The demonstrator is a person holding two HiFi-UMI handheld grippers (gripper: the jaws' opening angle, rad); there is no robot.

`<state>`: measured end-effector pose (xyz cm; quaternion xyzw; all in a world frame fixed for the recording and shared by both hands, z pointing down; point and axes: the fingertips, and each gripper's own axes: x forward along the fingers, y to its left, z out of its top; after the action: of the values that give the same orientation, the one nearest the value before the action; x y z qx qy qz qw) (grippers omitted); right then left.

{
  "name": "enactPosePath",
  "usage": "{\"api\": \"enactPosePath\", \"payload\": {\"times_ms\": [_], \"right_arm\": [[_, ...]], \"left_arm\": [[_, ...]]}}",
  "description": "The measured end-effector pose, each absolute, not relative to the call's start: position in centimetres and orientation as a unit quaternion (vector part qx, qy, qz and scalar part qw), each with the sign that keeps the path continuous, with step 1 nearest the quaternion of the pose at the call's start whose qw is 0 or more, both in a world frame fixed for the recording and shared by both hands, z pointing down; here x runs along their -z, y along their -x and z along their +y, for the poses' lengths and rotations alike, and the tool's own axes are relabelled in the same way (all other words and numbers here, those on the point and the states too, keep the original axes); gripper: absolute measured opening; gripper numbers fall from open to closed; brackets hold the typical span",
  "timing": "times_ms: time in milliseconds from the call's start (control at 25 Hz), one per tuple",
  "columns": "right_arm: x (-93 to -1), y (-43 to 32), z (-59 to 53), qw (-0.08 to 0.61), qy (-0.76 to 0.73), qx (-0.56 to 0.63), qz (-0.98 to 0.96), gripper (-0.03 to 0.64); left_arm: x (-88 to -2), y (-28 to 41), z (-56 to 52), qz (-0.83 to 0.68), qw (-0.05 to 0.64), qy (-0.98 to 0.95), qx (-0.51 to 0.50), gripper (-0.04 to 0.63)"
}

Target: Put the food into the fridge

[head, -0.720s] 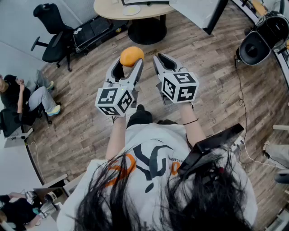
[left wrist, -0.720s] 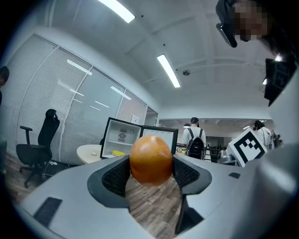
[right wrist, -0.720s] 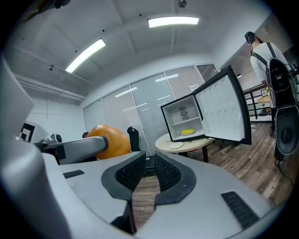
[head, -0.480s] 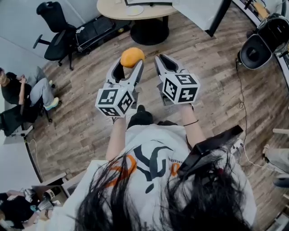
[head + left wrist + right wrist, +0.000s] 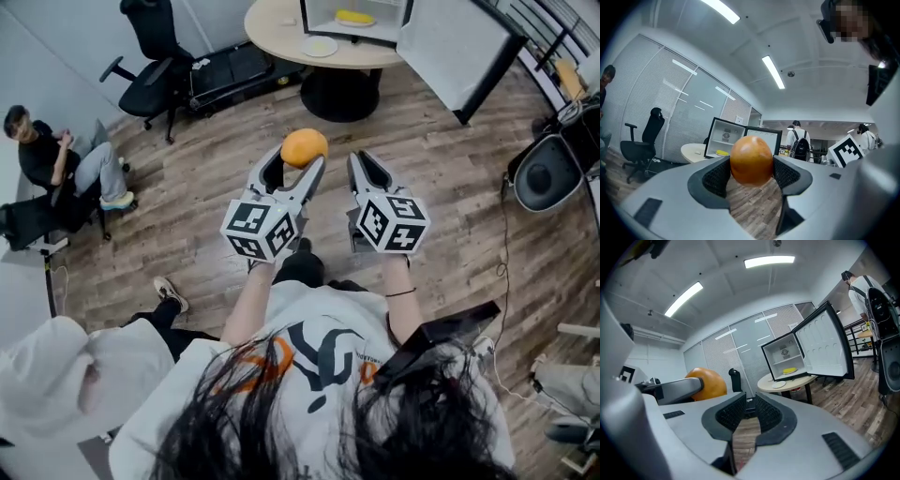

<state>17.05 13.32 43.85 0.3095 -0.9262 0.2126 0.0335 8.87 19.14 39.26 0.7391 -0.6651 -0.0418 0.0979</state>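
My left tongs (image 5: 751, 172) clamp an orange (image 5: 751, 158); my right tongs (image 5: 746, 411) are closed, empty. The open fridge (image 5: 777, 363) holds something yellow (image 5: 789, 371).

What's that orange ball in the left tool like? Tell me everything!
The round orange fruit looks smooth and shiny, whole and unpeeled. The left tool pinches it between its dark ribbed pads, near the tips. It hangs in the air over the wooden floor. Nothing else touches it.

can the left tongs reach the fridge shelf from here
Probably not yet: left tongs, holding the orange, look well short of the fridge. Its door stands open, only floor between.
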Motion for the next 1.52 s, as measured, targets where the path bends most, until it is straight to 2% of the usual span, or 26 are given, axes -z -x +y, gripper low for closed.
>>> {"api": "enactPosePath", "payload": {"times_ms": [400,720,1520], "right_arm": [[-45.2,-15.2,12.0,0.038,-0.316,-0.224,-0.921,0.071],[-46.4,-11.9,7.5,0.048,-0.326,-0.231,-0.915,0.071],[-45.6,2.7,-3.6,0.042,-0.380,-0.232,-0.894,0.071]], "left_arm": [[-40.4,-6.7,18.3,-0.661,0.113,-0.741,0.043,0.288],[-41.4,-2.9,13.2,-0.648,0.120,-0.751,0.043,0.288],[-39.8,10.6,-0.5,-0.564,0.110,-0.817,0.043,0.290]]}}
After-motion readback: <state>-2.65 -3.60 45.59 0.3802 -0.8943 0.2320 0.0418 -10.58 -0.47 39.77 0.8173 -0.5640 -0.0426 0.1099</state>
